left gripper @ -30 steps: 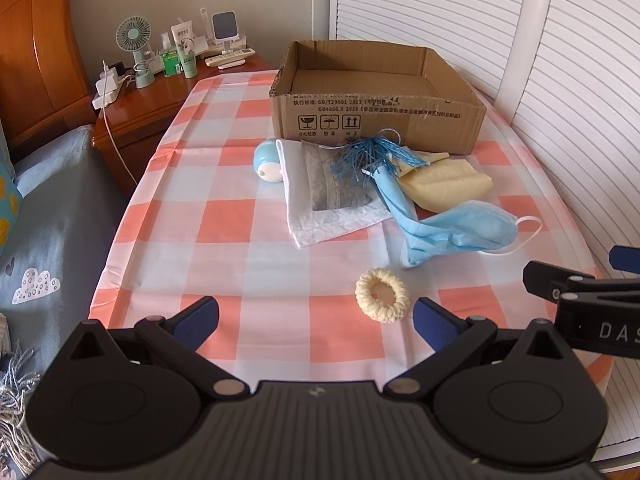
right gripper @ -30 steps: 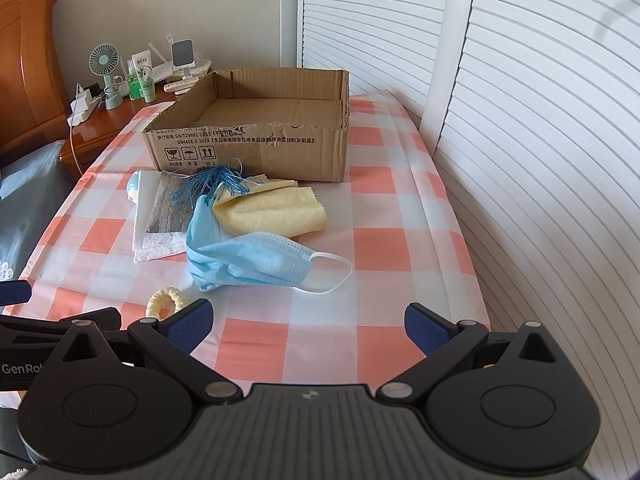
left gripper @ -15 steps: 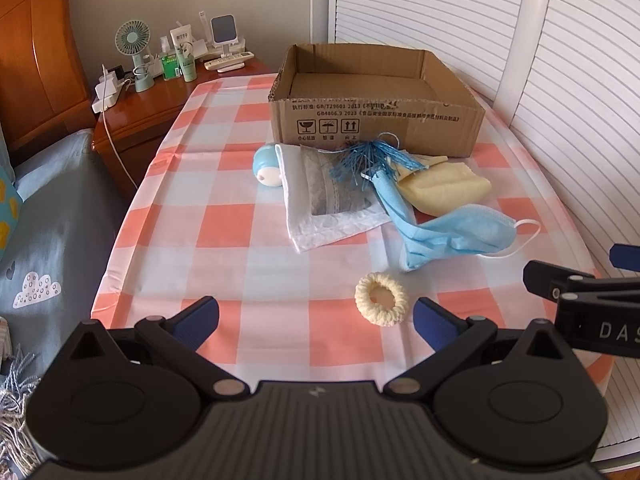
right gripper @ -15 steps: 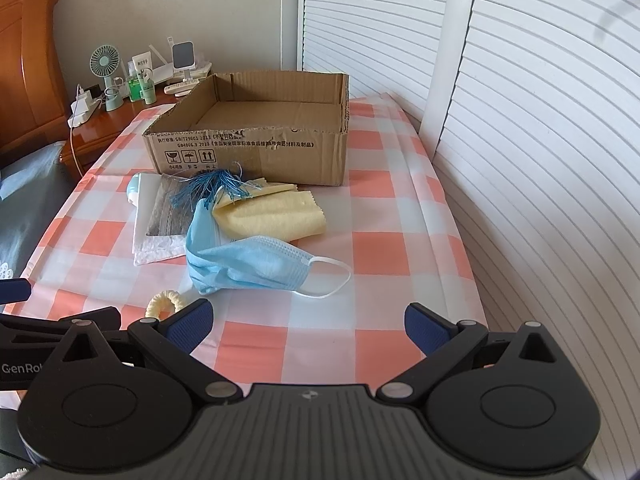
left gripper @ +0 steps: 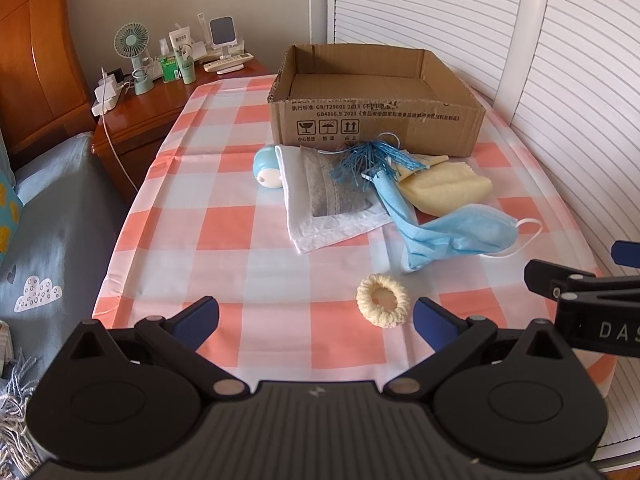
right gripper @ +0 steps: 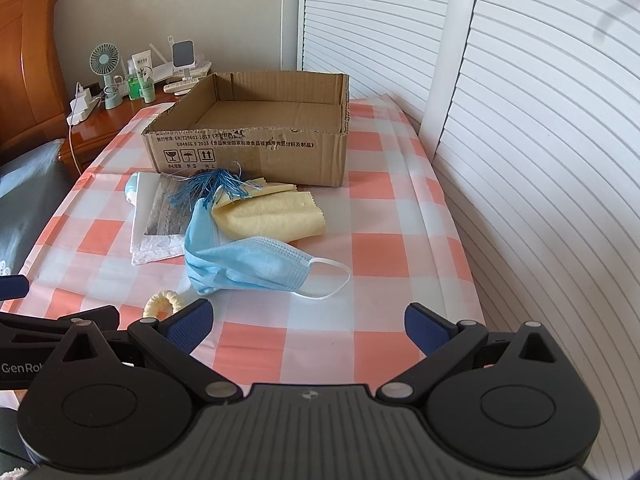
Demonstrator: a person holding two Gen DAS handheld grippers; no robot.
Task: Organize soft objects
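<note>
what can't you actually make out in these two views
- Small blue round thing: the white cloth covers one side in both views, so its identity is unclear.
- Cardboard box floor: its front wall hides the near strip.
- Cream scrunchie: the right gripper, open, cuts off part in the right wrist view.
- Bedside bottles: labels too small.

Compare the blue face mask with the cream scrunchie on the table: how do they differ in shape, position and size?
The blue face mask is a crumpled pleated sheet with a white ear loop; the cream scrunchie is a closed ring with a hole. The face mask is clearly larger than the scrunchie. The mask touches the yellow cloth, while the scrunchie lies alone, nearest the open left claw. Both are soft and lie outside the cardboard box.
</note>
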